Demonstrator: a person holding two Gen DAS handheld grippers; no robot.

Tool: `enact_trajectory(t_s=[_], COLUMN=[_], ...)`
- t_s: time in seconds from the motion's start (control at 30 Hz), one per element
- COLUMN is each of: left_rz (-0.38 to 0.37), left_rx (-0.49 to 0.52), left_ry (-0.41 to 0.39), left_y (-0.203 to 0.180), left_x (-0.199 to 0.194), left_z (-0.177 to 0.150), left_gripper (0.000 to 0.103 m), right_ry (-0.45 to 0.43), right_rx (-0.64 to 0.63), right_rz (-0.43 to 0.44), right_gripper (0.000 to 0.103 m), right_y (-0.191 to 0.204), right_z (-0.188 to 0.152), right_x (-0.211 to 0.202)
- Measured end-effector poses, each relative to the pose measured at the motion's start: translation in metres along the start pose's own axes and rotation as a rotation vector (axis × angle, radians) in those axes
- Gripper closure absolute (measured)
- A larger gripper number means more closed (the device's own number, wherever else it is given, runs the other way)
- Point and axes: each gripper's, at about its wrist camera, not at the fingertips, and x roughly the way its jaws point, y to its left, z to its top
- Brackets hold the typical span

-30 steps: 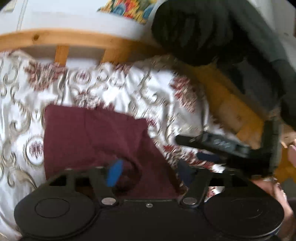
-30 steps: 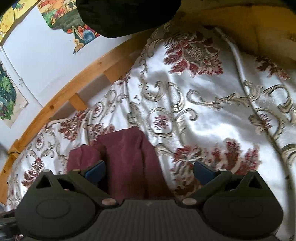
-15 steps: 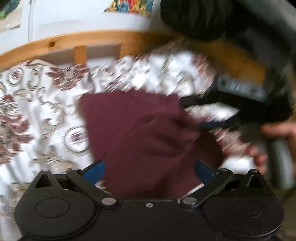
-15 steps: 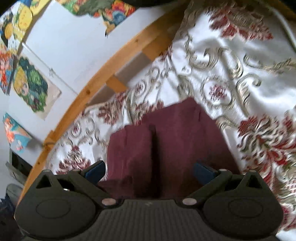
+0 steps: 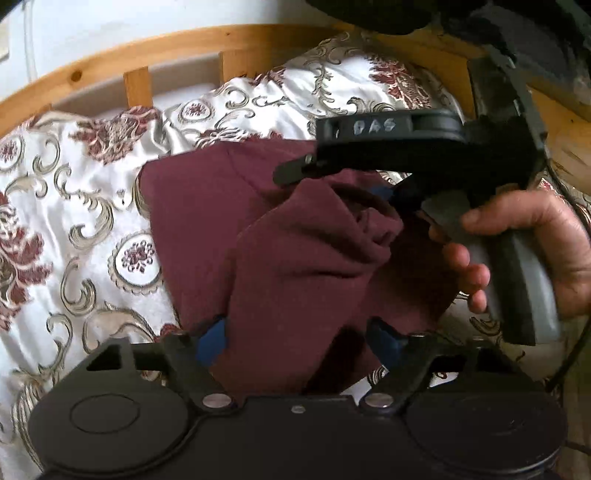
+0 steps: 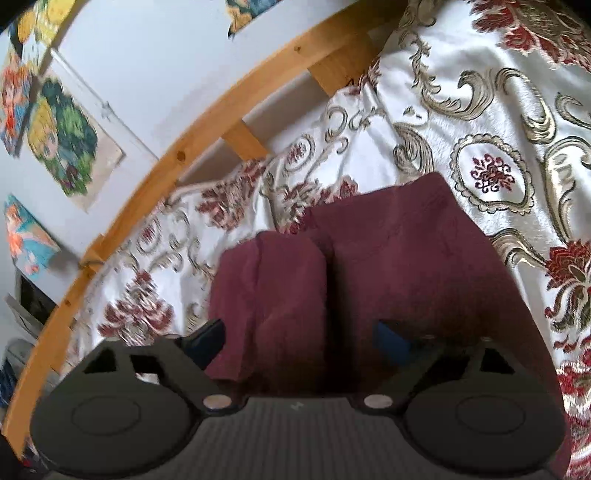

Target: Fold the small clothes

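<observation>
A small maroon garment (image 5: 207, 206) lies partly folded on the patterned bedspread (image 5: 55, 206). My left gripper (image 5: 298, 341) hangs low over its near edge. Its jaws are closing, with a raised fold of the cloth between the blue pads (image 5: 212, 341), not visibly clamped. A hand (image 5: 535, 251) holds my right gripper (image 5: 332, 184) over the garment's far right side, where the cloth is bunched. In the right wrist view the garment (image 6: 406, 266) shows two lobes side by side. The right gripper (image 6: 299, 343) is closing around them, its pads (image 6: 391, 343) still apart from the cloth.
A wooden bed rail (image 5: 166, 48) with slats runs along the far side of the bedspread, in front of a white wall. Colourful pictures (image 6: 62, 140) hang on that wall. A dark sleeve (image 5: 517, 22) crosses the top right.
Both grippers have sunk closer to the maroon garment, and their jaws stand narrower than half a second ago. The right gripper has swung over the garment, which now fills the space between its fingers.
</observation>
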Motion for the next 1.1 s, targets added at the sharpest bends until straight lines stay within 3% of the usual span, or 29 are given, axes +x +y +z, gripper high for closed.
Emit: enact_trajectory(t_s=[0.07,0.13,0.23,0.4,0.53,0.73,0.9,1.1], left_rz=[0.021,0.019,0.008,-0.026,-0.089,-0.163,-0.230,-0.281], left_rx=[-0.007,-0.018,-0.030,-0.009,0.027,0.093,0.085,-0.019], left_ry=[-0.007,-0.015,-0.026,-0.060,-0.107,-0.167,-0.193,-0.172], left_y=[0.002,0.004,0.005,-0.001,-0.011,-0.028,-0.030,-0.014], left_x=[-0.001,-0.002,-0.003,-0.007,-0.010,-0.006,-0.003,-0.003], left_z=[-0.001,-0.001,-0.002,-0.003,-0.004,-0.004,-0.007,-0.005], left_gripper=[0.046,0.050,0.057,0.063,0.065,0.064,0.058,0.047], right_ry=[0.010,0.012,-0.020,-0.100,-0.162,-0.188,-0.202,-0.161], right_rx=[-0.007,-0.006,-0.042,-0.153,-0.162,-0.103,-0.051,-0.021], right_rz=[0.007,0.005,-0.011,-0.053,-0.097,-0.186,-0.204,-0.230], right_gripper=[0.039,0.064,0.086,0.089,0.089,0.089,0.089,0.088], right_y=[0.001,0.002,0.006,0.021,0.020,-0.001,-0.012,-0.023], right_z=[-0.002,-0.003,-0.002,0.001,0.003,0.002,0.001,-0.003], right_x=[0.003,0.005,0.000,-0.025,-0.048,-0.071,-0.077,-0.066])
